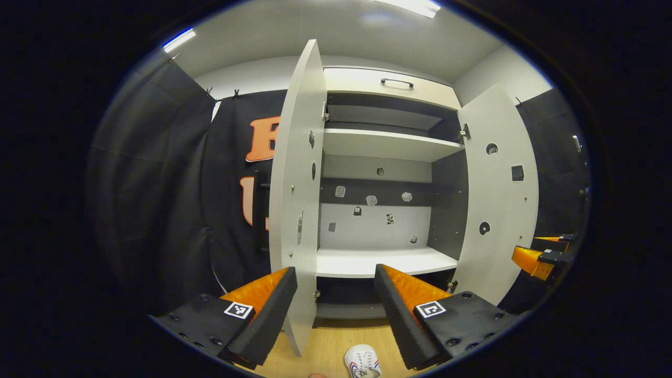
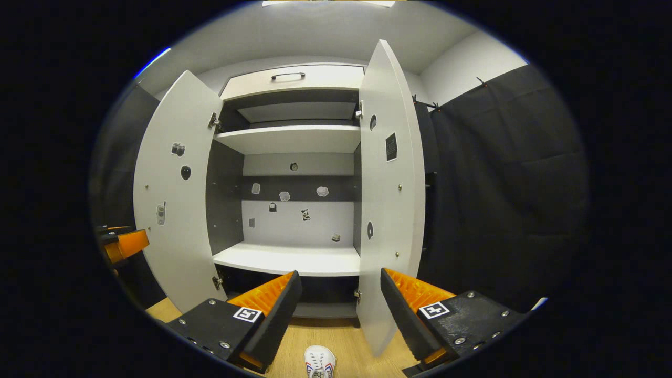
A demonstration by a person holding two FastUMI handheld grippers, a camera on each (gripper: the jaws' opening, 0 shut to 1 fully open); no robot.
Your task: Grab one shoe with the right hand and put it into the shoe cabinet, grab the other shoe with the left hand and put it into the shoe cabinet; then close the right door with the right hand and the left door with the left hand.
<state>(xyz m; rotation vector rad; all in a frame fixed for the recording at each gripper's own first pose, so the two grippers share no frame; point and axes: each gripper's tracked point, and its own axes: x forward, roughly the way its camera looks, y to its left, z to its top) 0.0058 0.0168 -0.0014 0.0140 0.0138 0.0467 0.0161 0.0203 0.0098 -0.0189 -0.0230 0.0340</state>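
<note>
The shoe cabinet stands with its left door and right door swung wide, shelves bare. Both the left gripper and the right gripper are spread apart, grasping nothing. One white shoe lies on the wooden floor below them.

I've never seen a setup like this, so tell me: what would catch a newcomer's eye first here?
The tall shoe cabinet stands straight ahead with both doors swung wide: the left door and the right door. Its shelves hold no shoes yet. A white shoe lies on the wooden floor in front, and each open hand-held gripper, left and right, points at the cabinet.
</note>
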